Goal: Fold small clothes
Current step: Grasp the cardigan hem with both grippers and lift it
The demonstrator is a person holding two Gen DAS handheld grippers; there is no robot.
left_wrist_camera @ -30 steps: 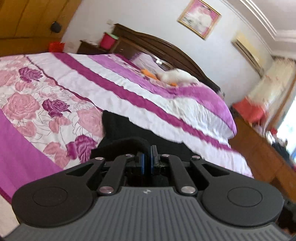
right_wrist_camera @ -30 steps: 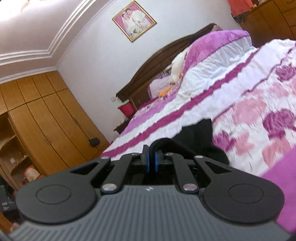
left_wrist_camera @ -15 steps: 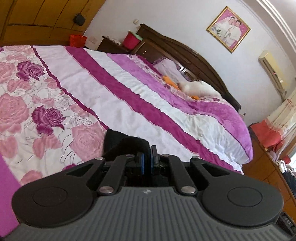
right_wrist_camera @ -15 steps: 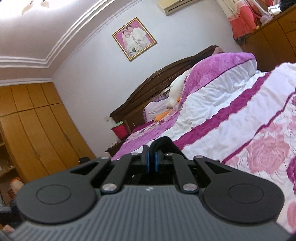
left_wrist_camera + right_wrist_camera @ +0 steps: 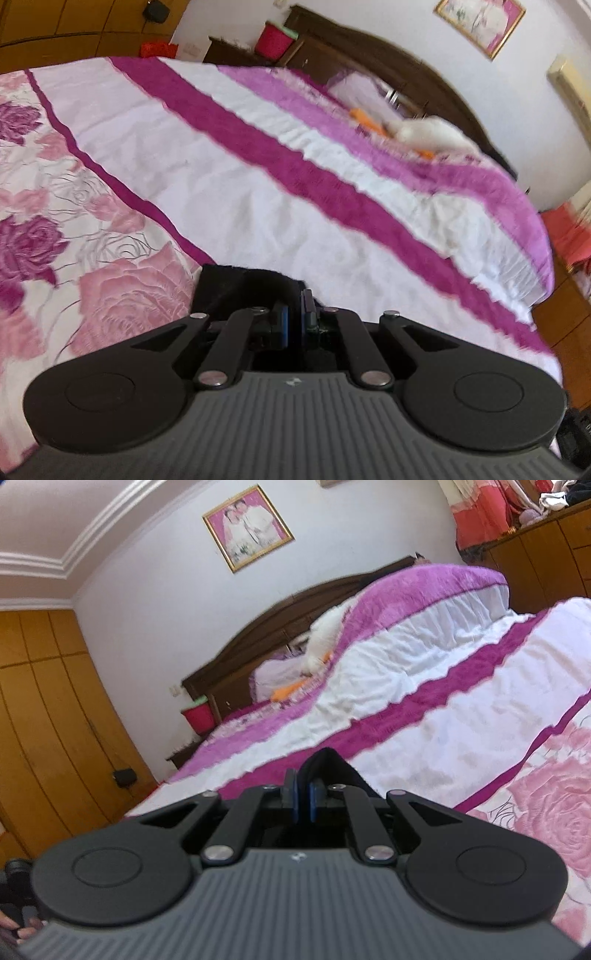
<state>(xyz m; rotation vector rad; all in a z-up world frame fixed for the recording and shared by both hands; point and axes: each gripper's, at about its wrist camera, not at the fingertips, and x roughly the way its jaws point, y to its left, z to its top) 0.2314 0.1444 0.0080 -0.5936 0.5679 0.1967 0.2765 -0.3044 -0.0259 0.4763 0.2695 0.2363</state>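
A small black garment (image 5: 236,288) hangs in front of my left gripper (image 5: 294,314), whose blue pads are shut on its edge, just above the bedspread (image 5: 229,192). In the right wrist view another edge of the black garment (image 5: 327,766) bulges up between the pads of my right gripper (image 5: 303,795), which is shut on it. Most of the cloth is hidden behind the gripper bodies. Both grippers point across the bed toward the headboard.
The bed has a pink rose quilt (image 5: 122,295) and purple and white stripes. A white and orange soft toy (image 5: 424,134) lies near the dark headboard (image 5: 369,48). A red bin (image 5: 199,716), a wardrobe (image 5: 44,709) and a wooden dresser (image 5: 546,554) stand around the bed.
Both grippers have carried the black garment forward over the bed toward the white stripes. Less of the cloth now shows ahead of either gripper. Both stay shut.
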